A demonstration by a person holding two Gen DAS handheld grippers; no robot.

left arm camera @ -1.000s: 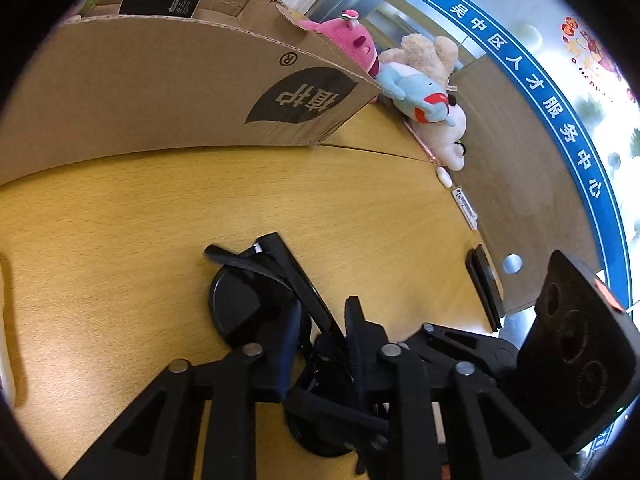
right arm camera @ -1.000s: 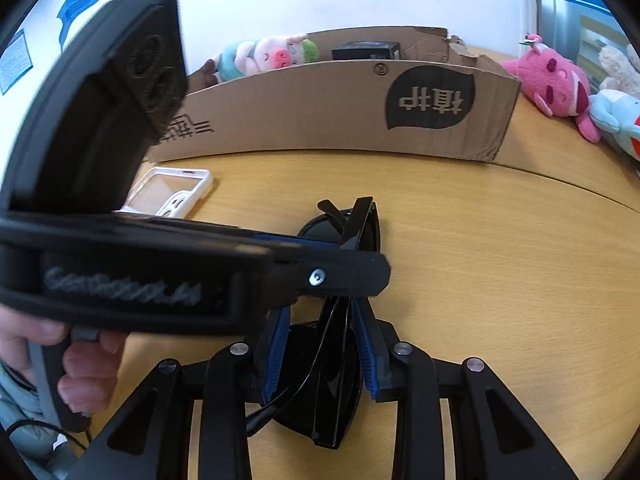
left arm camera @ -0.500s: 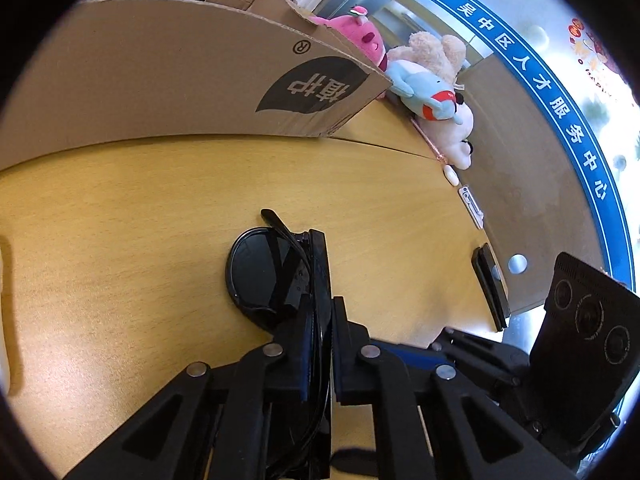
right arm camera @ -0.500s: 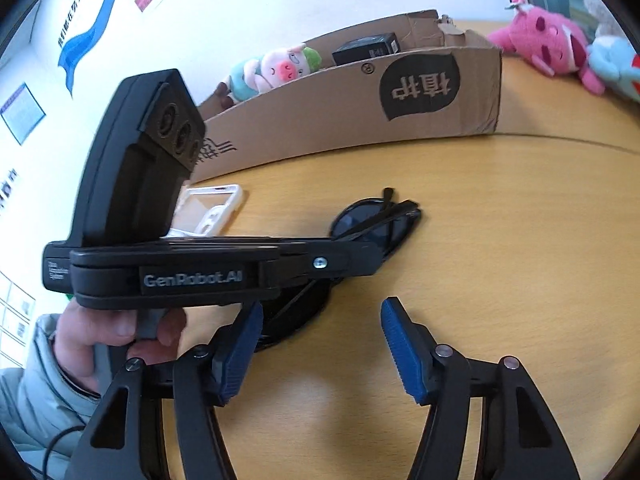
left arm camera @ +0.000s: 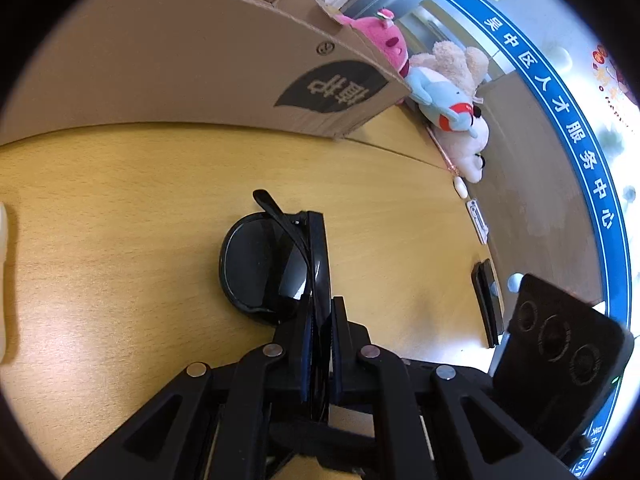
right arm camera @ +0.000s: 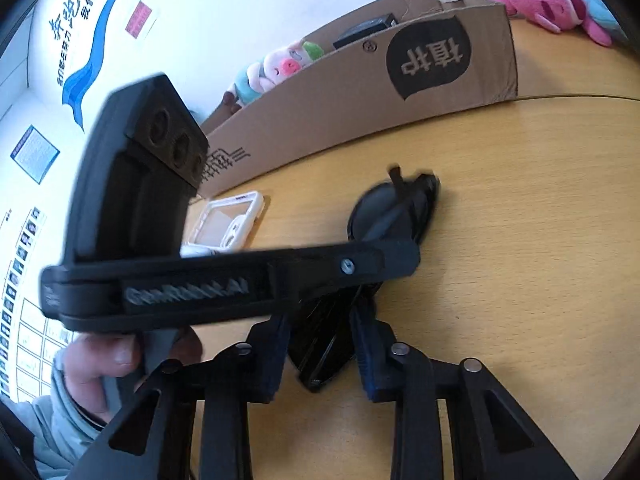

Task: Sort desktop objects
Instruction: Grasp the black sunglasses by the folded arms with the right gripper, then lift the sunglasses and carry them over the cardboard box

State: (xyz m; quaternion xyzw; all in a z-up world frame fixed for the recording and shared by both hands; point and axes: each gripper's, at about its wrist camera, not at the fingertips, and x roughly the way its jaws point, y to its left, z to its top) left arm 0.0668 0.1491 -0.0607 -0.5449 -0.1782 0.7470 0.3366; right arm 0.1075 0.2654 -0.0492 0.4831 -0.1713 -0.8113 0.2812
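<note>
Black folded sunglasses (left arm camera: 264, 264) lie on the wooden table (left arm camera: 120, 208). My left gripper (left arm camera: 320, 320) is shut on the sunglasses, clamping the frame edge and folded arm between its pads. In the right wrist view the sunglasses (right arm camera: 384, 216) run under the left gripper's body (right arm camera: 224, 280). My right gripper (right arm camera: 320, 332) is open, its blue-padded fingers on either side of the near lens without gripping it.
A long cardboard box (left arm camera: 192, 64) stands behind, with a black item and a plush pig (right arm camera: 280, 68) inside. Plush toys (left arm camera: 452, 96) sit at the far right. A white phone case (right arm camera: 228, 224) lies left. A black phone (left arm camera: 486, 300) lies by the table edge.
My left gripper has closed on the sunglasses' frame and turned them. My right gripper let go and opened, then came back in around the near lens.
</note>
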